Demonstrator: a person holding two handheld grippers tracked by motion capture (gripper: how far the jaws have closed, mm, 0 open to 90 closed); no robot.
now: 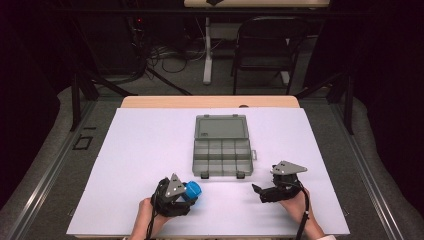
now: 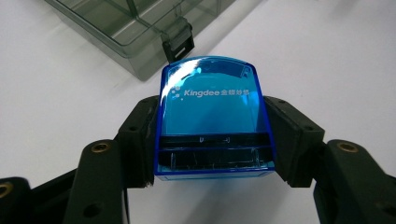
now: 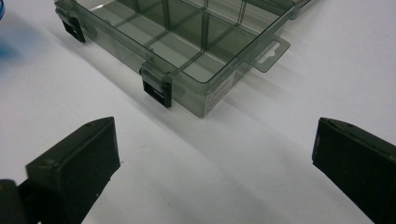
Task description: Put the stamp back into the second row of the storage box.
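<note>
Clamped between the left gripper's (image 2: 212, 140) 2 jaws sits a blue case (image 2: 212, 119) printed "Kingdee", one pad pressed to each side. Seen from the high view, that gripper (image 1: 186, 196) holds the case (image 1: 192, 189) low over the white sheet (image 1: 140, 150), near the front-left corner of the organizer (image 1: 222, 145). That grey organizer lies open, lid flat behind its compartments, 2 black latches on its near edge. Right gripper (image 3: 212, 154) hovers with jaws wide apart, holding nothing, just right of the organizer (image 3: 187, 42).

organizer box (image 3: 187, 51) cut off at top.
</note>
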